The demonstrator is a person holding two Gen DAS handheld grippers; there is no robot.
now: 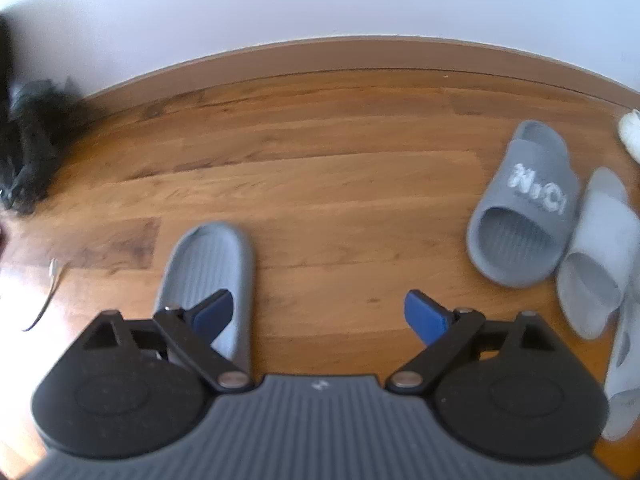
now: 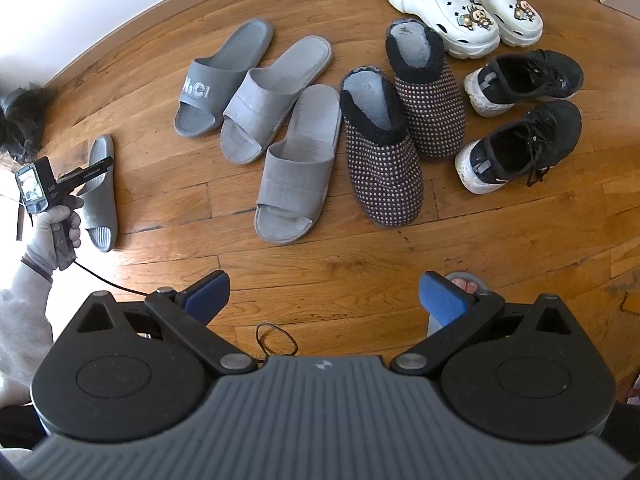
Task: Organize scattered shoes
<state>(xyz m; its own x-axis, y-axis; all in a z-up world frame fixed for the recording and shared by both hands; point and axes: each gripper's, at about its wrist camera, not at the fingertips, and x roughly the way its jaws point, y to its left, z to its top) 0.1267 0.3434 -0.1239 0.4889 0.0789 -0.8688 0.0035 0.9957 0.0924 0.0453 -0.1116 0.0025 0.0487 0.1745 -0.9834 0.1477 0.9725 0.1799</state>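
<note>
A lone grey slide (image 1: 208, 264) lies on the wood floor, its near end hidden behind my left fingertip (image 1: 212, 312). My left gripper (image 1: 318, 312) is open, and the gap between its pads shows only bare floor. Its matching lettered slide (image 1: 524, 204) rests to the right. From the right wrist view, a gloved hand holds the left gripper (image 2: 100, 170) low over the lone slide (image 2: 100, 196). My right gripper (image 2: 326, 298) hangs open above bare floor, holding nothing. The lettered slide (image 2: 220, 80) sits at the left end of a row of shoes.
The row holds two light grey slides (image 2: 300, 164), dotted slippers (image 2: 380, 148), black sneakers (image 2: 520, 144) and white clogs (image 2: 440, 8). A dark fluffy thing (image 1: 28, 144) lies by the wall at left. A cable loop (image 2: 276, 340) and a person's slippered foot (image 2: 466, 284) are near my right gripper.
</note>
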